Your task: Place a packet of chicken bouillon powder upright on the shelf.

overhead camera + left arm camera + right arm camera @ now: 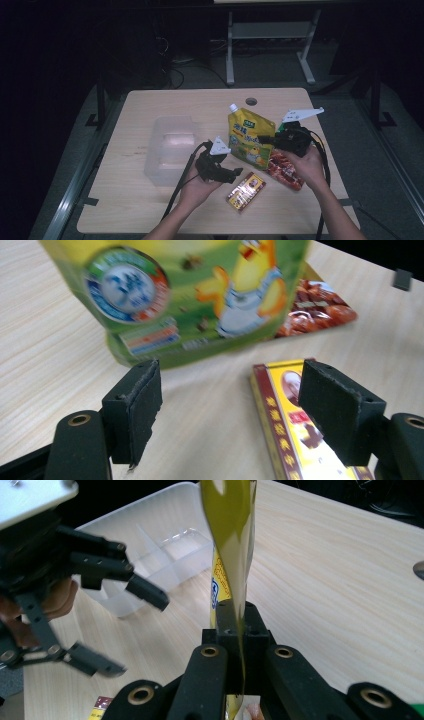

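Note:
A yellow-green spouted pouch with a cartoon chick stands upright at the table's middle. My right gripper is shut on its right edge; in the right gripper view the thin pouch edge runs up from between the pressed jaws. My left gripper is open just in front of the pouch. Its jaws stand wide apart and hold nothing. Beyond them are the pouch's lower part and a yellow and red box. The open left gripper is also seen in the right gripper view.
A clear plastic container with dividers sits left of the pouch. The yellow and red box lies near the front edge. A red snack packet lies under my right hand. A round hole is at the table's far side.

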Action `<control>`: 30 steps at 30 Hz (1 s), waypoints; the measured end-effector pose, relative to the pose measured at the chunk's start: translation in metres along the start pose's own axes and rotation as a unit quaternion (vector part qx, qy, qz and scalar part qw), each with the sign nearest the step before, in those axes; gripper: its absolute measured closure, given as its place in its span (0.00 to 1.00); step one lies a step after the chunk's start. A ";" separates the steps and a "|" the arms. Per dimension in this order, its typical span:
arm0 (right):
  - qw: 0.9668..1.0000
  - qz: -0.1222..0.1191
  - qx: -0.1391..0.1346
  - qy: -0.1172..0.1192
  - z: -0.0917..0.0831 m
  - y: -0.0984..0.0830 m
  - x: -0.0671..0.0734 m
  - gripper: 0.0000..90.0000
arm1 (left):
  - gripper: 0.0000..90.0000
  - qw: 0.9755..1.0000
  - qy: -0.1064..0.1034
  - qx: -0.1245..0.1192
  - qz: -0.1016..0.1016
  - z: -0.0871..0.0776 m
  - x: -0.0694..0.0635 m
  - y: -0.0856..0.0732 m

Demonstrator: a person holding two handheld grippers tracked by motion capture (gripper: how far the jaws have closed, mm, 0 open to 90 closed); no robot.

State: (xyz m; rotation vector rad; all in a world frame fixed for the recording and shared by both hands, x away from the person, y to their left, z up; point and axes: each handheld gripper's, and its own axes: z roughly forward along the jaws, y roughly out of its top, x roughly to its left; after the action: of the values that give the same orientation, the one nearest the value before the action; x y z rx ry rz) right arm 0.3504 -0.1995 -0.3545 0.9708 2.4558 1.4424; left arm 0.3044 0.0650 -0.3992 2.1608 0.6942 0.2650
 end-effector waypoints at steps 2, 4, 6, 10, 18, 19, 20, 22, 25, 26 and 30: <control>1.000 -0.006 0.000 0.001 -0.001 0.005 0.001 1.00 | 0.27 1.000 -0.002 -0.003 0.006 -0.004 -0.003 -0.003; 1.000 -0.008 -0.001 0.006 -0.002 0.010 0.002 1.00 | 0.27 1.000 -0.010 -0.008 0.011 -0.008 -0.006 -0.006; 1.000 -0.013 0.000 0.007 -0.002 0.015 0.004 1.00 | 0.27 1.000 -0.012 -0.016 0.012 -0.013 -0.010 -0.011; 1.000 -0.020 -0.004 0.014 -0.003 0.024 0.006 1.00 | 0.26 0.999 -0.021 -0.015 0.022 -0.018 -0.013 -0.018; 0.999 -0.026 -0.011 0.032 -0.002 0.035 0.009 1.00 | 0.25 0.999 -0.035 -0.031 0.023 -0.027 -0.017 -0.031; 0.999 -0.025 -0.009 0.035 -0.002 0.037 0.010 1.00 | 0.25 0.999 -0.036 -0.033 0.022 -0.028 -0.017 -0.033; 0.999 -0.025 -0.007 0.036 -0.002 0.038 0.011 1.00 | 0.25 0.999 -0.036 -0.032 0.025 -0.028 -0.018 -0.035; 0.999 -0.026 -0.007 0.038 -0.001 0.040 0.012 1.00 | 0.25 0.999 -0.037 -0.031 0.021 -0.030 -0.019 -0.038; 0.998 -0.033 -0.011 0.047 0.000 0.045 0.013 1.00 | 0.25 0.998 -0.042 -0.032 0.021 -0.031 -0.020 -0.042; 0.998 -0.032 -0.011 0.048 0.001 0.046 0.014 1.00 | 0.25 0.998 -0.044 -0.033 0.024 -0.032 -0.020 -0.043; 0.998 -0.034 -0.013 0.058 0.003 0.052 0.016 1.00 | 0.25 0.998 -0.049 -0.032 0.027 -0.033 -0.023 -0.047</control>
State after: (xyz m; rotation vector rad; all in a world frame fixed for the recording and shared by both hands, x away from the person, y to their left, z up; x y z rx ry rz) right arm 0.3633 -0.1705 -0.3098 0.8108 2.5177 1.5446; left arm 0.2537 0.0976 -0.4135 2.1179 0.5648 0.2055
